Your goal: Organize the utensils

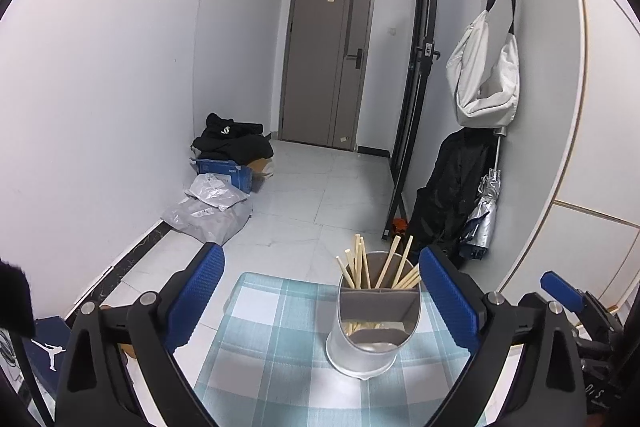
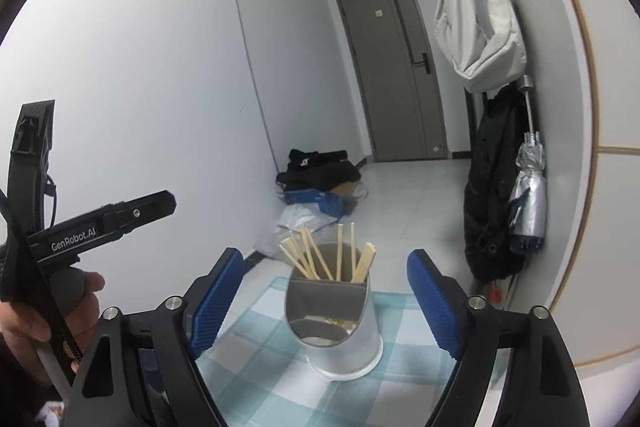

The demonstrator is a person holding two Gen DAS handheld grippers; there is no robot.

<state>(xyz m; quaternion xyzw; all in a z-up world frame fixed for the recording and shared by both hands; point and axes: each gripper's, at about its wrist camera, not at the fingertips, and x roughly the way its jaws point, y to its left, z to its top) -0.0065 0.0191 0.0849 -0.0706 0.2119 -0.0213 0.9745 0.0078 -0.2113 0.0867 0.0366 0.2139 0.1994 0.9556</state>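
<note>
A metal utensil holder [image 1: 370,331] with two compartments stands on a blue-and-white checked tablecloth [image 1: 264,339]. Several wooden chopsticks [image 1: 376,267] stand upright in its far compartment; the near compartment shows only its shiny floor. The holder also shows in the right wrist view [image 2: 334,323], with the chopsticks [image 2: 328,257] in the back half. My left gripper [image 1: 320,291] is open and empty, its blue pads either side of the holder. My right gripper [image 2: 326,299] is open and empty, hovering just before the holder. The left gripper's body shows at the right wrist view's left edge [image 2: 92,227], held by a hand.
The small table ends just past the holder, with tiled floor beyond. Black clothes on a blue box [image 1: 230,155] and plastic bags lie by the left wall. A white bag [image 1: 484,79], black jacket and folded umbrella [image 1: 482,215] hang at right. A closed door [image 1: 328,59] is at the back.
</note>
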